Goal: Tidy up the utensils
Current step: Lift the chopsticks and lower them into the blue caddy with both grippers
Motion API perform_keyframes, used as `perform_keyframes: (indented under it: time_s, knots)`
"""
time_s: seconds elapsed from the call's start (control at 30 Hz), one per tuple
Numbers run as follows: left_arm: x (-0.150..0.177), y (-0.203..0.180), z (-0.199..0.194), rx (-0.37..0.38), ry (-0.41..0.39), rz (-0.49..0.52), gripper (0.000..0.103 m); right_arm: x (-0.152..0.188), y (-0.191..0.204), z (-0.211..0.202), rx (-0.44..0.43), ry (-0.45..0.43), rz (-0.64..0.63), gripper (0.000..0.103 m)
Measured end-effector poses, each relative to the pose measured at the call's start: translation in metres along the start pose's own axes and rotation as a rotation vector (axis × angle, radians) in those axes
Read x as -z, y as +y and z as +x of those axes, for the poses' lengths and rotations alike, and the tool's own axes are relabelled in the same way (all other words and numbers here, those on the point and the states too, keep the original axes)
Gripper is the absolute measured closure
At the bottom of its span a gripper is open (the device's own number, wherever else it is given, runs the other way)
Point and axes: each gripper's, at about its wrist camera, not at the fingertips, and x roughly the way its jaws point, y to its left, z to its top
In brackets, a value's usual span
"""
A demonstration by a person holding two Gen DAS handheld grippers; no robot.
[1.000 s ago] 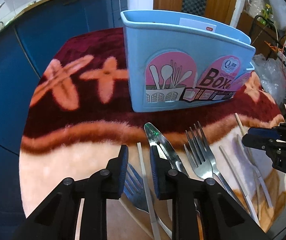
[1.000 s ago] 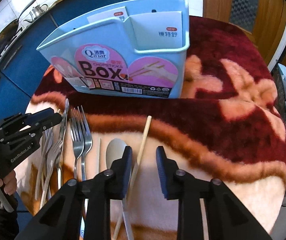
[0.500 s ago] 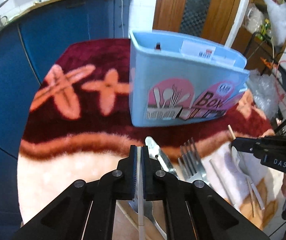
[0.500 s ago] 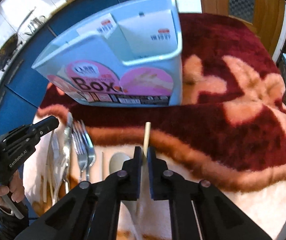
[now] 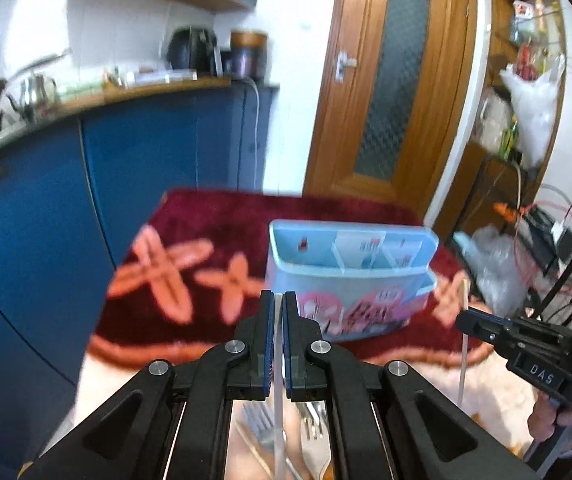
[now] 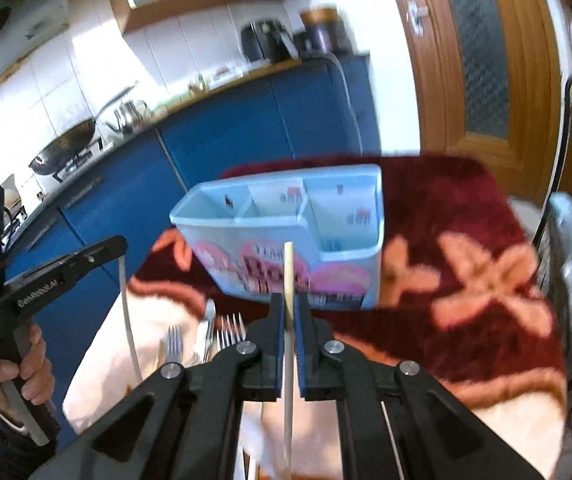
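A pale chopstick [image 5: 277, 420] is pinched between the pads of my left gripper [image 5: 277, 304], which is shut and raised above the cloth. My right gripper [image 6: 289, 300] is shut on a second pale chopstick [image 6: 288, 268], whose tip sticks up past the jaws. Each gripper also shows in the other's view: the right gripper [image 5: 464, 322] at the right, the left gripper [image 6: 119, 246] at the left, each with its stick hanging down. The light blue utensil box [image 5: 326, 280] [image 6: 221, 236], with several compartments, stands ahead of both. Forks [image 6: 231, 328] and a knife [image 6: 207, 320] lie on the cloth below.
A maroon plush cloth [image 6: 446, 216] with orange flower shapes covers the table. Blue kitchen cabinets [image 5: 145, 152] stand behind and to the left, a wooden door [image 5: 390, 80] behind. Plastic bags [image 5: 498, 264] and cables sit off the table's right side. A person's hand [image 6: 25, 368] holds the left gripper.
Both grippers went from open around a chopstick to shut on it, then rose from the cloth with the sticks. The box now sits lower and farther in both views.
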Motion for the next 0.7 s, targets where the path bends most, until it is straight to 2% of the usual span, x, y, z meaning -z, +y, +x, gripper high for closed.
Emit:
perform_keyframes:
  time_s: [0.13, 0.4, 0.7]
  knots:
    - [-0.014, -0.005, -0.024, -0.009, -0.094, 0.000, 0.099, -0.008, 0.007, -0.012, 0.017, -0.095, -0.015, 0.097]
    - [-0.053, -0.004, -0.051, 0.003, -0.214, -0.029, 0.099, -0.033, 0.017, -0.045, 0.052, -0.253, -0.035, 0.097]
    - [-0.100, -0.009, -0.067, -0.008, -0.300, -0.026, 0.099, -0.061, 0.015, -0.050, 0.073, -0.333, -0.049, 0.097]
